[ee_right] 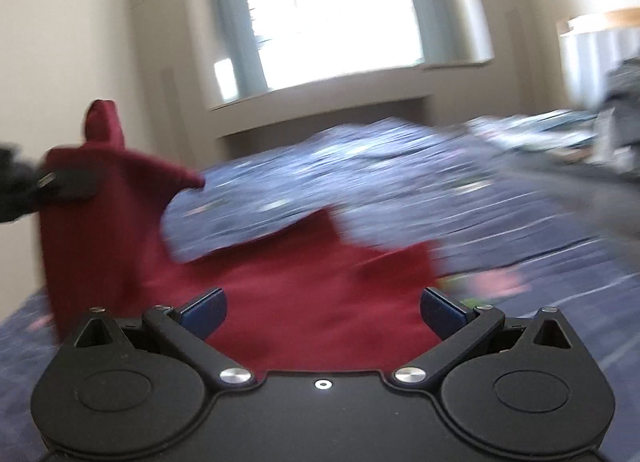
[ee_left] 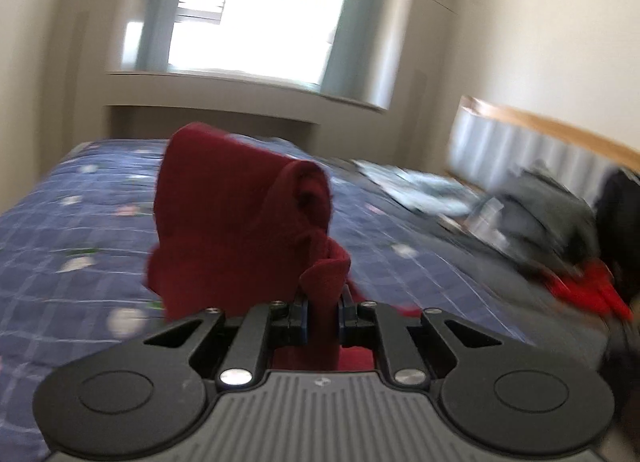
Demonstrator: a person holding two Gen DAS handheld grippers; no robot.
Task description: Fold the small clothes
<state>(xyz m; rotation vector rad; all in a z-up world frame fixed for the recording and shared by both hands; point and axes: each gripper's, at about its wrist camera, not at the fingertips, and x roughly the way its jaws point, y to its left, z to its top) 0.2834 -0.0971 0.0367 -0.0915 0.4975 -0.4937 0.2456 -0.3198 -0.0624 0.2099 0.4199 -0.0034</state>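
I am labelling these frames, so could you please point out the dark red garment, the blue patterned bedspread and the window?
dark red garment (ee_left: 224,213), left wrist view, on its raised folded body.
blue patterned bedspread (ee_left: 72,246), left wrist view, on bare checked fabric.
window (ee_right: 340,9), right wrist view, on the bright pane.

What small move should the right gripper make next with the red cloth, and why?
Probably ease the right gripper forward and close it on the near edge of the red cloth. Its jaws stand wide open with that cloth lying between them on the bed, while the left gripper is already shut on another part and holds it up. A second grip would allow a fold.
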